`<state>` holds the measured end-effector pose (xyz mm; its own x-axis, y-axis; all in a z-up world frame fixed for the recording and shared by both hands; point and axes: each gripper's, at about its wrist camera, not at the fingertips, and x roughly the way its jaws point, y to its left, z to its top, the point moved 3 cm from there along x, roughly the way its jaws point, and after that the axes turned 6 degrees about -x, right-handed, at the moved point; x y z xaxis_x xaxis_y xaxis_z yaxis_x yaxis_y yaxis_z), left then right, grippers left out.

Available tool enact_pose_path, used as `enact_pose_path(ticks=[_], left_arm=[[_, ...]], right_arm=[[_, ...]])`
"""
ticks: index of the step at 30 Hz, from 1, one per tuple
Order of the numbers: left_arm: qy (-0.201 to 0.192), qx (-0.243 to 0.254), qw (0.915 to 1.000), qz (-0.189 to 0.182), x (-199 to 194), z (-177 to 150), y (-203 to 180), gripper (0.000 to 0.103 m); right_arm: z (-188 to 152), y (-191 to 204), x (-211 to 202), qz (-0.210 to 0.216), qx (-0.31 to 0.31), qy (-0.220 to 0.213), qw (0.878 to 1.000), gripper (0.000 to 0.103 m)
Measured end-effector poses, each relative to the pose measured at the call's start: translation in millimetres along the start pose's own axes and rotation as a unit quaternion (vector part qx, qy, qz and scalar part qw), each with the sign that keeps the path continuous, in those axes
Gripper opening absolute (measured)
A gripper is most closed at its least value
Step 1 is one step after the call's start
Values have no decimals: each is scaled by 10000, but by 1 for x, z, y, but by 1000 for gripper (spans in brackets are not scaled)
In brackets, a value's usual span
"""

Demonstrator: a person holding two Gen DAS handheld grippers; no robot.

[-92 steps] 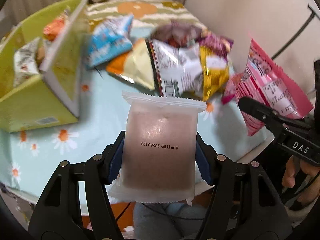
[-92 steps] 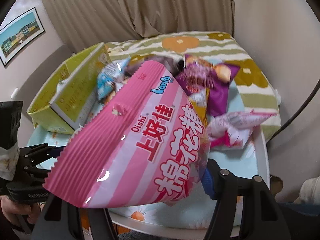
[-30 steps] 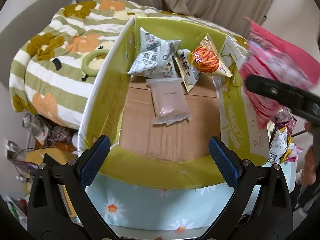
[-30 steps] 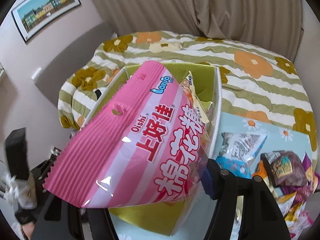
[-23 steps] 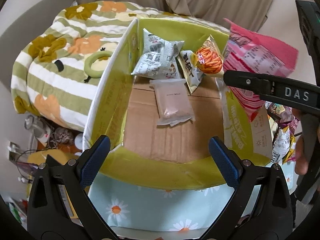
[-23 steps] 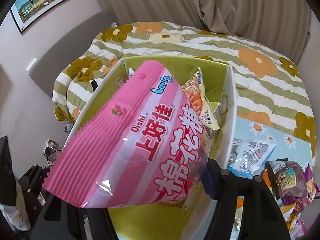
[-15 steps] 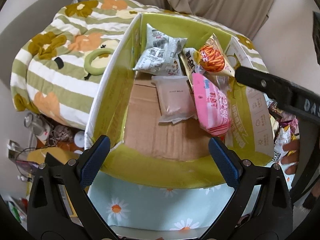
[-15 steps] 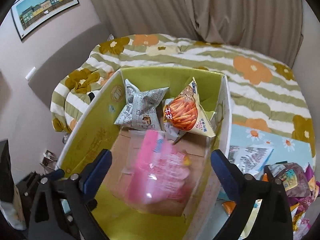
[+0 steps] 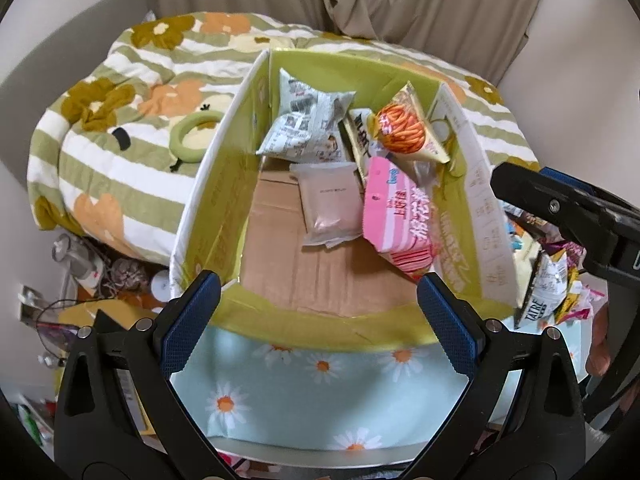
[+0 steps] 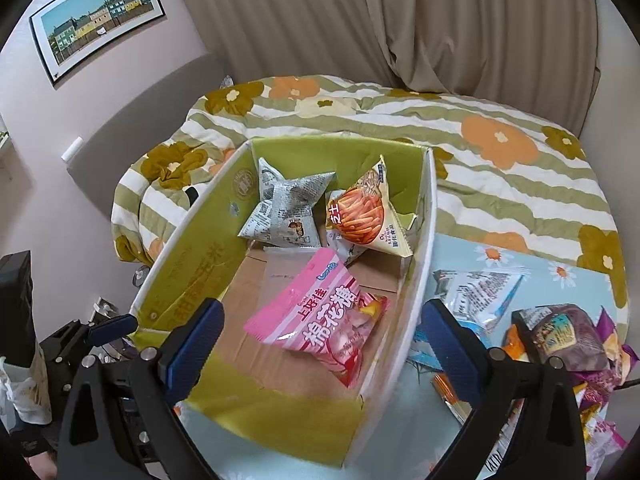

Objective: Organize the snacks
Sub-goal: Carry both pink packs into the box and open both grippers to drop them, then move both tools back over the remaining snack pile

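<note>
A green cardboard box [image 9: 208, 200] [image 10: 188, 248] stands on the daisy tablecloth. In it lie a pink marshmallow bag [image 9: 400, 216] [image 10: 320, 320], a pale frosted packet [image 9: 330, 204], a newsprint-pattern bag [image 9: 308, 128] [image 10: 284, 208] and an orange stick-snack bag [image 9: 404, 128] [image 10: 364, 212]. My left gripper [image 9: 320, 320] is open and empty, just before the box's near wall. My right gripper [image 10: 320, 340] is open and empty above the box's near end; it shows in the left wrist view [image 9: 560, 208] at the right.
Several loose snack bags [image 10: 560, 336] [image 9: 548, 280] lie on the table right of the box. A bed with a green-striped flowered quilt [image 10: 480, 136] [image 9: 120, 120] lies behind. Clutter sits on the floor [image 9: 80, 272] at the left.
The right gripper opened and let the pink bag fall into the box, where it now lies beside the frosted packet. The left gripper has stayed open and nearly still.
</note>
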<state>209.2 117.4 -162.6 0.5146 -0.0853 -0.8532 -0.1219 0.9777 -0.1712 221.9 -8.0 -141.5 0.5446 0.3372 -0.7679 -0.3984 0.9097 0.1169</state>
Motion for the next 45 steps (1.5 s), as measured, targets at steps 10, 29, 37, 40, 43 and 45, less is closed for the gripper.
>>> enact_pose_path(ticks=[10, 29, 37, 40, 43, 45], left_arm=[[-388, -27, 9991, -155, -55, -23, -34, 98], [-481, 1133, 9880, -930, -76, -85, -210, 98], [-612, 2103, 9705, -1006, -63, -118, -292, 98], [-640, 2627, 9573, -1019, -54, -127, -321, 98], [-680, 3204, 9391, -1040, -42, -134, -347, 98], [-666, 3571, 9247, -1142, -30, -137, -362, 98]], right_arm=[[-21, -10, -78, -55, 12, -485, 9988, 98], [-137, -129, -205, -1130, 766, -836, 9871, 98], [-183, -188, -229, -1376, 1139, -664, 9817, 98], [-199, -208, -228, -1477, 1346, -574, 9782, 98], [-215, -227, -223, -1424, 1709, -479, 9738, 98], [-222, -236, -218, -1440, 1825, -438, 9716, 98]])
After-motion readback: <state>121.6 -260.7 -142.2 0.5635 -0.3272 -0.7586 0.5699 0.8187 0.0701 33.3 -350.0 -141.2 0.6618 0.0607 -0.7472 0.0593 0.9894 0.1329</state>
